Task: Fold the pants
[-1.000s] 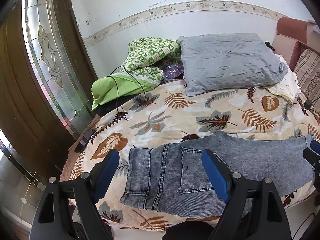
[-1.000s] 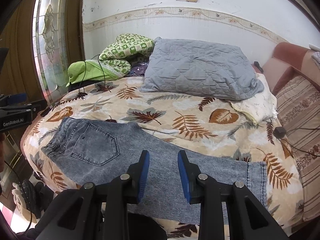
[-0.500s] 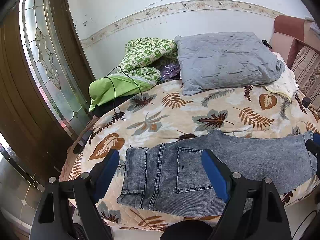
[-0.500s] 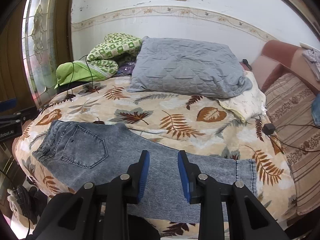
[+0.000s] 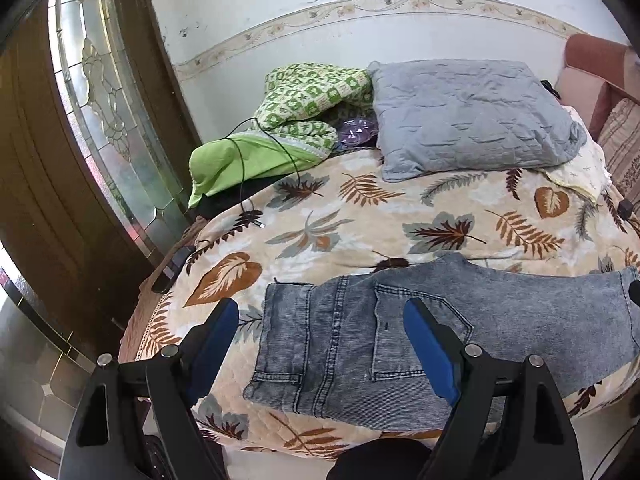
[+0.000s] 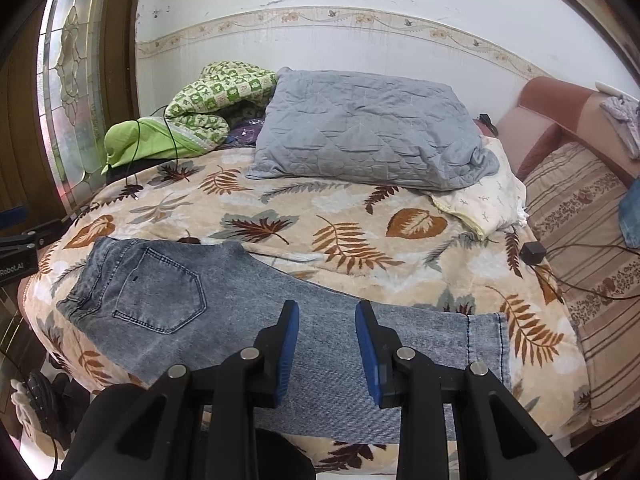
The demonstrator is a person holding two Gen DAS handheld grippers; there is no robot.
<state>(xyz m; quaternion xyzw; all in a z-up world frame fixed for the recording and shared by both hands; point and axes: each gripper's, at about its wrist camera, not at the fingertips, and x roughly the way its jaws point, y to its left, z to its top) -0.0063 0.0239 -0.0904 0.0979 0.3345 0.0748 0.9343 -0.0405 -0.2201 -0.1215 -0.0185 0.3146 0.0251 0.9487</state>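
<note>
A leaf-print bedspread point(image 6: 360, 236) fills the frame, the grey jeans point(image 6: 224, 304) flat across its lower edge, below a grey pillow point(image 6: 368, 128), with left gripper point(image 5: 320, 344) fingers wide apart, right gripper point(image 6: 327, 344) fingers narrowly apart, both holding nothing.

Left gripper point(image 5: 320, 344), right gripper point(image 6: 327, 344): black angular frames showing silver screws, wearing blue ribbed pads point(image 6: 366, 354); white lettering showing.
</note>
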